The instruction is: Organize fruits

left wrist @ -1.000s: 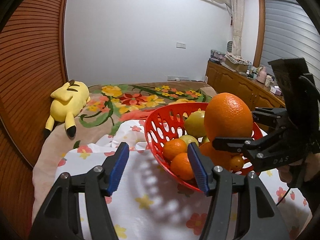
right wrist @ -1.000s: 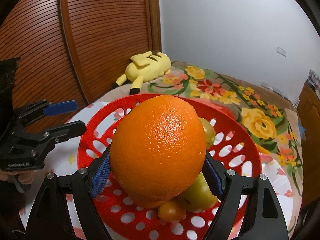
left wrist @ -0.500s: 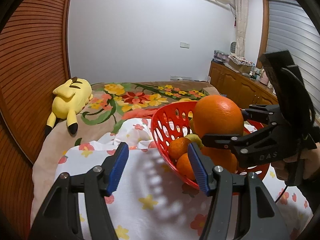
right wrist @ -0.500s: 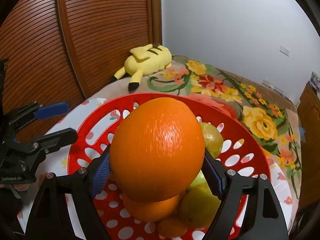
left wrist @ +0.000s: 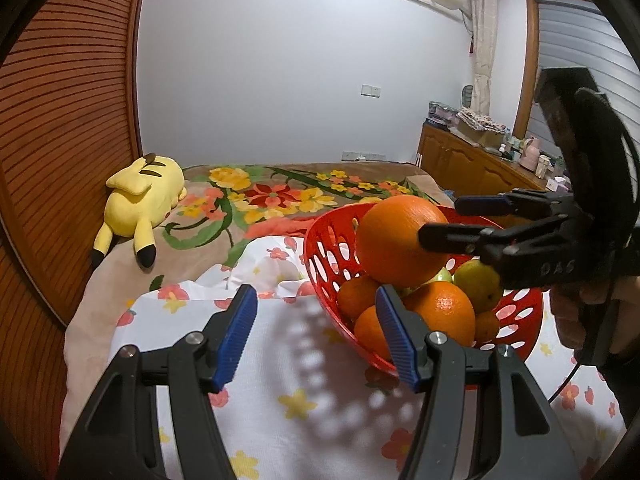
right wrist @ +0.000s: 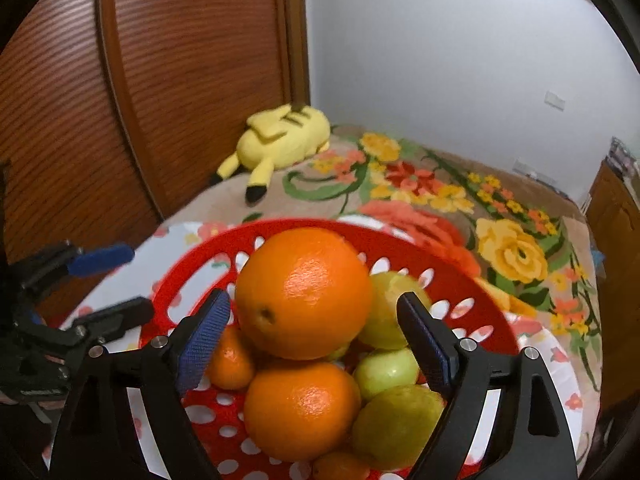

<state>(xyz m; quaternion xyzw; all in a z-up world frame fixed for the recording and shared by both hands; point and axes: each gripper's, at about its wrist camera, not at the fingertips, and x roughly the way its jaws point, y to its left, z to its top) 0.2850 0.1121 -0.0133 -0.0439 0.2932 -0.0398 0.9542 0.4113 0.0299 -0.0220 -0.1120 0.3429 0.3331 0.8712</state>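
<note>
Now: the big orange [right wrist: 303,293] sits on top of the fruit pile in the red basket [right wrist: 476,292].
Right gripper [right wrist: 314,334]: jaws wide open, pads off the orange, holding nothing.
Left gripper [left wrist: 316,336]: open and empty, over the flowery cloth [left wrist: 280,392].
Do well: pull straight back and slowly, so the top orange does not roll off.

Room is evenly lit, fairly bright, soft indoor light from above/behind the cams. Red basket [left wrist: 320,248] throws a dotted shadow w/ bright oval spots onto the white floral cloth [left wrist: 280,360] in the left wrist view. Specular glare on the top orange [right wrist: 304,292] and the orange under it [right wrist: 300,408]. Right wrist view is softer: motion blur on the yellow plush [right wrist: 280,140] and wood slats. Both views have strong fisheye bending w/ black vignette at the corners.
</note>
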